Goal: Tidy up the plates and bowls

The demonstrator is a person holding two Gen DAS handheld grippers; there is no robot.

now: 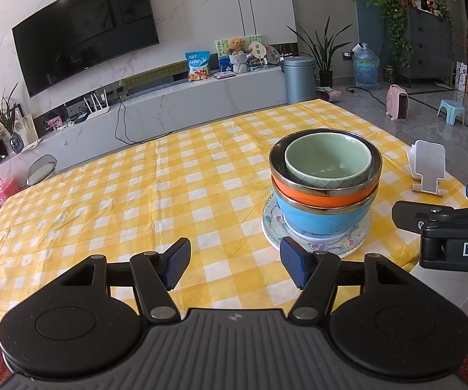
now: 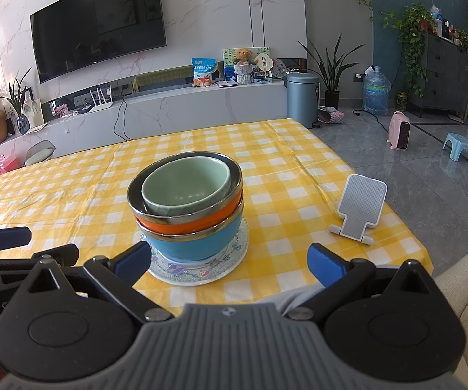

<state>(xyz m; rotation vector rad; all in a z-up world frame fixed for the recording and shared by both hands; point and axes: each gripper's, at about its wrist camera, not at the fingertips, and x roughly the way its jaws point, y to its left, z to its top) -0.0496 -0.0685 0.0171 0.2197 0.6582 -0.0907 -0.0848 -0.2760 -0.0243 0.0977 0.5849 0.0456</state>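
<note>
Stack: a green bowl sits nested in an orange bowl, which sits in a blue bowl, all resting on a patterned plate on the yellow checked tablecloth.

Where it is from my fingers: ahead of my right gripper, a little toward its left fingertip; ahead of and beyond the right fingertip of my left gripper.

Left gripper: released, jaws spread wide, nothing between them.

Right gripper: released too, jaws wide apart and empty.

Contact: neither of my grippers touches the stack; both hang at the near table edge.

Why it is stacked so: smallest bowl on top and widest at the base, so I judge the pile is meant to stay compact and steady, with the plate as its foot.

Which way it points: every bowl is mouth-up; the stack's long axis runs vertically, though the top bowls look slightly off-centre, the green one shifted toward the far rim of the orange.

Progress: I judge the nesting is essentially done, with my fingers clear of it.

Bystander: a white phone stand stands beyond my right fingertip, well apart from the plate.
</note>
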